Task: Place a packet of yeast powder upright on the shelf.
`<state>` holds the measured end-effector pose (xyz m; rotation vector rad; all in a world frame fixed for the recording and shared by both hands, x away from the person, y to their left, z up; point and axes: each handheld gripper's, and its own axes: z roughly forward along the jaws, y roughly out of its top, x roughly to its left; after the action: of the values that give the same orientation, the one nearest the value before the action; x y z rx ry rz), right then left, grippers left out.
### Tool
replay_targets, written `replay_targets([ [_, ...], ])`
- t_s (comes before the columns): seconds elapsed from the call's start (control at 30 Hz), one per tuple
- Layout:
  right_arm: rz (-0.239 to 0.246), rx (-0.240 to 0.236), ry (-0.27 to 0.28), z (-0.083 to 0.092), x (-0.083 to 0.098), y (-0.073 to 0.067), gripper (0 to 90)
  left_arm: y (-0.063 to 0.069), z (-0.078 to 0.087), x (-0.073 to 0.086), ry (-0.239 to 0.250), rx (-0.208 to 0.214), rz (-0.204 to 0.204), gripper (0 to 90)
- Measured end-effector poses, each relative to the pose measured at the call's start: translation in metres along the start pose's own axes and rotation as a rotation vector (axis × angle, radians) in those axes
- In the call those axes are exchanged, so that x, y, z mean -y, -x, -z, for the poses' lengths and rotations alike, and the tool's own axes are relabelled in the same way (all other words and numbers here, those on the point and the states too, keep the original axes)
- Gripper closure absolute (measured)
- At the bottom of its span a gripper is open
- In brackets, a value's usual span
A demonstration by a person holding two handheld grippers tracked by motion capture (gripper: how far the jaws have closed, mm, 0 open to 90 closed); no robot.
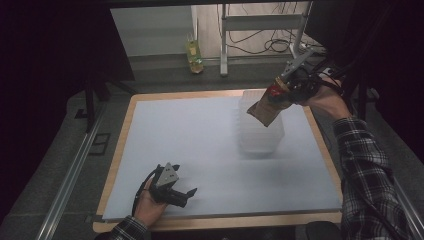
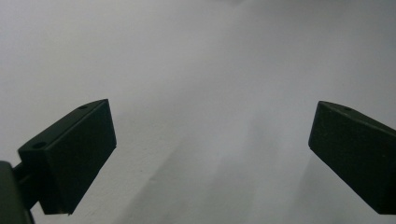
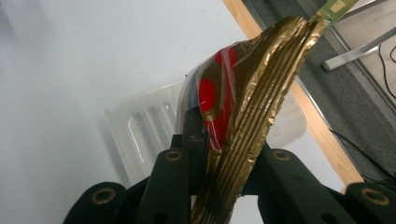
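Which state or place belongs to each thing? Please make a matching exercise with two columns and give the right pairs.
Things:
1. left gripper
2. right gripper
3. clear plastic container
4. yellow bottle

States or places:
A. on the floor beyond the table
B. open, low over the white board
C. on the white board, right of centre
D. shut on a gold packet

Pairs: 1-B, 2-D, 3-C, 4-A

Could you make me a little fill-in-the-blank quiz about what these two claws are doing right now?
1. The right claw is shut on a gold and ____ snack packet.
2. The packet is held above a clear plastic ____.
3. The left claw has its jaws ____, with nothing between them.
4. The light mat lies on a ____ table.

Missing words: red; container; open; wooden
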<state>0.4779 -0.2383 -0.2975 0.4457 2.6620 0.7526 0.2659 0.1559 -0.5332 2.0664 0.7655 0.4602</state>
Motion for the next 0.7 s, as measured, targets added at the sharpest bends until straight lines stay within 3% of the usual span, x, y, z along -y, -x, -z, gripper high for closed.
replay_targets([
  [0.43,0.102,-0.015,-0.035,-0.011,0.013,0.008,78.0,0.0,-0.001,0.0,-0.009,0.002,0.002,0.9],
  [0.7,0.153,-0.074,-0.03,-0.018,0.016,0.008,78.1,-0.001,0.0,0.001,-0.012,0.003,0.004,0.9],
])
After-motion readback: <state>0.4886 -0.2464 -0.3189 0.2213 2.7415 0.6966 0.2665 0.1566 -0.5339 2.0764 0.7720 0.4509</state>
